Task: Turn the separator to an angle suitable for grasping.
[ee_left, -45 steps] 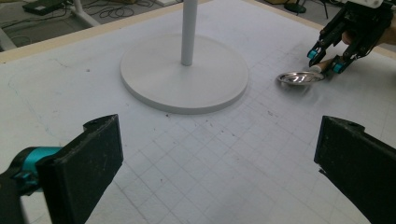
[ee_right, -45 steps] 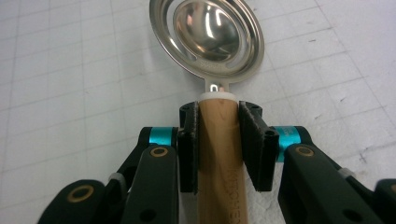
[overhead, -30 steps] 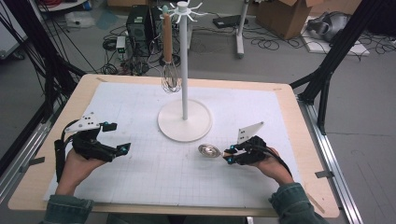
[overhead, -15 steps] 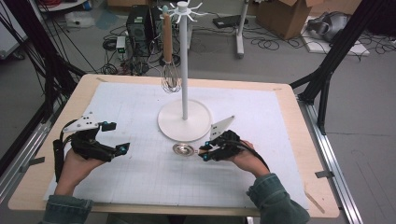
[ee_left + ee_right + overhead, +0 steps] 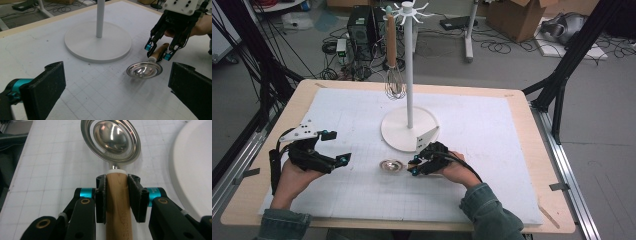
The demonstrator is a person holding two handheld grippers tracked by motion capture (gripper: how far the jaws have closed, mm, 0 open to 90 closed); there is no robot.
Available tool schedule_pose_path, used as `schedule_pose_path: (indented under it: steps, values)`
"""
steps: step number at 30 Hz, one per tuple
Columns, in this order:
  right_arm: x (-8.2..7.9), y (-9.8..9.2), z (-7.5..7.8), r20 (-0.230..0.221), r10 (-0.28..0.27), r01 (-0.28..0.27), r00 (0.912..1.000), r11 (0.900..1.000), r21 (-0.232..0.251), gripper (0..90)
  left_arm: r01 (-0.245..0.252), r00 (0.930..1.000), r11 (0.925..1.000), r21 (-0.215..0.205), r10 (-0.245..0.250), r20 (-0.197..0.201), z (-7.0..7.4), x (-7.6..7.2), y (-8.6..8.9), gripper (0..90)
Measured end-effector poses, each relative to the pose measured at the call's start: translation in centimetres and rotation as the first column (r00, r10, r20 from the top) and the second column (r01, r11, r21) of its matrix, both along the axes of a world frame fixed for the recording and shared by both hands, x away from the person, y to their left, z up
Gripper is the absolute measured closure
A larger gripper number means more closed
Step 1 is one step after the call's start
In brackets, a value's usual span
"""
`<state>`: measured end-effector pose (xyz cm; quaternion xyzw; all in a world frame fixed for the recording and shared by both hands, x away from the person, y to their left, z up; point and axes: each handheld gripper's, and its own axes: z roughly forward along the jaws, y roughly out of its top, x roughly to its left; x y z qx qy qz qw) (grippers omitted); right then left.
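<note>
A utensil with a wooden handle (image 5: 117,220) and a round steel head (image 5: 113,138) is clamped in my right gripper (image 5: 117,197), both pads pressing the handle just behind the head. In the high view the right gripper (image 5: 414,166) is in front of the white stand base (image 5: 408,127), with the steel head (image 5: 391,165) pointing left just above the mat. My left gripper (image 5: 337,147) rests at the mat's left side, jaws wide open with nothing between them. The left gripper view looks across its open jaws (image 5: 117,92) at the steel head (image 5: 144,69) and the right gripper (image 5: 158,51).
A white hook stand with a tall pole (image 5: 408,65) rises from the middle of the gridded mat (image 5: 492,150). A wooden-handled whisk (image 5: 394,80) hangs from it on the left. The stand base (image 5: 192,170) lies close to the right gripper's side. Cables and boxes cover the floor beyond the table.
My right gripper has carried the utensil leftward across the mat, from right of the stand base to in front of it. The left gripper has stayed put.
</note>
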<state>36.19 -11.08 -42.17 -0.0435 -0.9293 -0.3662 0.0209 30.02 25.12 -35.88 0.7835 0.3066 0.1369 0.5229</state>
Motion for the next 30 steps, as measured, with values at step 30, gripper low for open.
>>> schedule_pose_path:
  steps: [30]
  values:
    - [-0.3,2.3,-1.3,-0.052,0.010,-0.011,0.9986,1.000,-0.017,60.6,0.033,0.9992,0.9994,-0.009,-0.034,-0.019,-0.6,0.4,-0.4,2.1]
